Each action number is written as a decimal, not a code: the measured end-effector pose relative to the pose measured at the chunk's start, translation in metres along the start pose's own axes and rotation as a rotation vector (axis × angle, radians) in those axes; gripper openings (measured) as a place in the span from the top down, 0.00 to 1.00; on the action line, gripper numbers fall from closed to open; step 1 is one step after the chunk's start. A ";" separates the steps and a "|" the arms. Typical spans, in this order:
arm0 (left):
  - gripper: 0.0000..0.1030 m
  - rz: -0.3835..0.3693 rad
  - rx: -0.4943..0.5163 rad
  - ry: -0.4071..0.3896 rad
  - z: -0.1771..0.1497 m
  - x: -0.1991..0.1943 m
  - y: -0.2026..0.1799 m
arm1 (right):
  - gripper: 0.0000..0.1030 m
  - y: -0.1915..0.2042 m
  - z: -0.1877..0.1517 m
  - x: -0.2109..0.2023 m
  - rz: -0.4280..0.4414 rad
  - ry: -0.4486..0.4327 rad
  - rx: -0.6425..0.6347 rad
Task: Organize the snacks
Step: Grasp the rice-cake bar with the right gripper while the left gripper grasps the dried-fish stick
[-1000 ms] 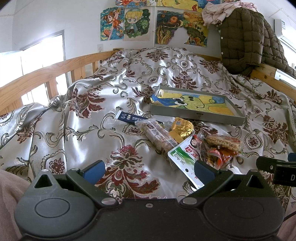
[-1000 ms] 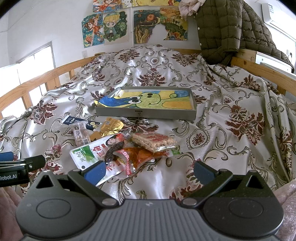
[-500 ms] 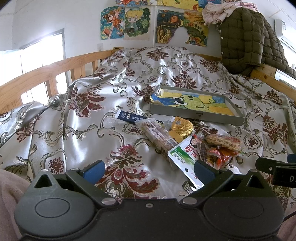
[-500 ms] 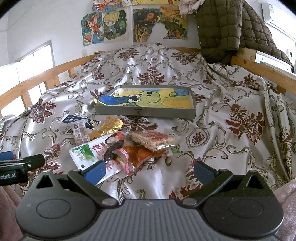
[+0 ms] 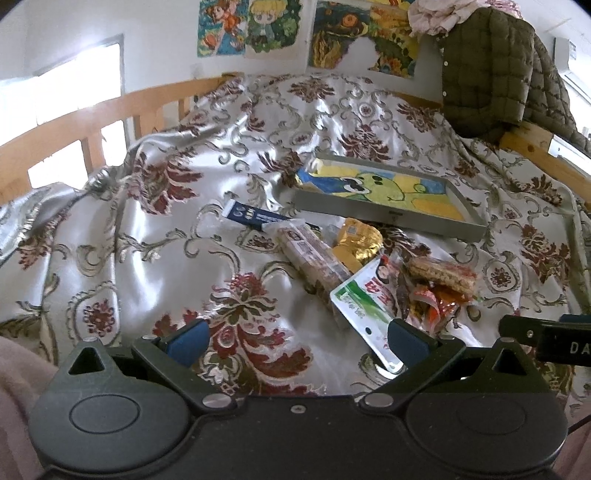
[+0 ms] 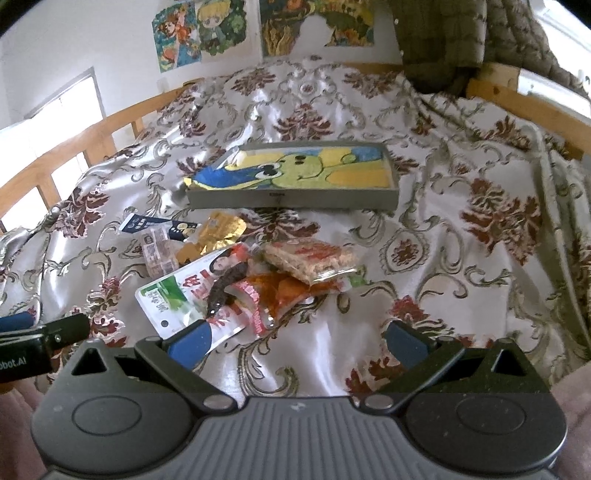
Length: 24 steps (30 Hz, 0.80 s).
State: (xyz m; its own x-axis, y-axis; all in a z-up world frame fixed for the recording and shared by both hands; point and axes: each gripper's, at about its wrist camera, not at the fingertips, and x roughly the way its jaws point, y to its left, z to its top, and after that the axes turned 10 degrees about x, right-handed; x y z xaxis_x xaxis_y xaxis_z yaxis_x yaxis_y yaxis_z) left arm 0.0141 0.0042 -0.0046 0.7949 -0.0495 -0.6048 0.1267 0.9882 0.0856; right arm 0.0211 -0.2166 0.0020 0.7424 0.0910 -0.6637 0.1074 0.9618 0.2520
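Several snack packets lie in a loose pile on the patterned bedspread: a white-and-green pouch (image 5: pixel 360 301) (image 6: pixel 177 291), a clear-wrapped cracker bar (image 5: pixel 439 273) (image 6: pixel 314 258), a gold foil packet (image 5: pixel 356 242) (image 6: pixel 218 230), a long clear biscuit pack (image 5: pixel 310 254) (image 6: pixel 159 253) and a dark blue packet (image 5: pixel 247 214) (image 6: pixel 147 223). Beyond them sits a shallow grey tray (image 5: pixel 391 214) (image 6: pixel 291 199) with a cartoon picture inside. My left gripper (image 5: pixel 295 338) stands open just short of the pile. My right gripper (image 6: pixel 295 339) is open too, its left finger over the pouch's corner.
Wooden bed rails (image 5: pixel 110 110) (image 6: pixel 535 118) run along the left and back right. A quilted olive jacket (image 5: pixel 491 66) hangs over the far rail. Posters (image 6: pixel 207 33) cover the wall. A pink sleeve (image 5: pixel 14 387) shows at the lower left.
The right gripper has moved forward and tipped down toward the pile, which now looks larger. The left gripper has barely moved. Both stay open.
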 end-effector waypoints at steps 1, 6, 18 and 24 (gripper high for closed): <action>0.01 -0.011 -0.003 0.005 0.003 0.003 0.002 | 0.00 0.000 0.002 0.002 0.004 0.005 -0.001; 0.01 -0.048 0.034 0.028 0.015 0.016 0.001 | 0.00 -0.001 0.013 0.017 0.011 0.019 -0.026; 0.01 -0.188 0.150 0.041 0.051 0.064 -0.001 | 0.00 -0.007 0.052 0.059 -0.026 0.016 -0.153; 0.01 -0.279 0.219 0.022 0.057 0.084 -0.019 | 0.00 -0.013 0.064 0.088 0.017 0.073 -0.166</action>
State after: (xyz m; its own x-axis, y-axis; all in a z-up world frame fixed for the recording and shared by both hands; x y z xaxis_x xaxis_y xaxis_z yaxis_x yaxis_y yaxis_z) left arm 0.1118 -0.0265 -0.0117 0.6990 -0.3080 -0.6454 0.4632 0.8826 0.0806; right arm 0.1270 -0.2376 -0.0148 0.6928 0.1206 -0.7110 -0.0203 0.9888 0.1479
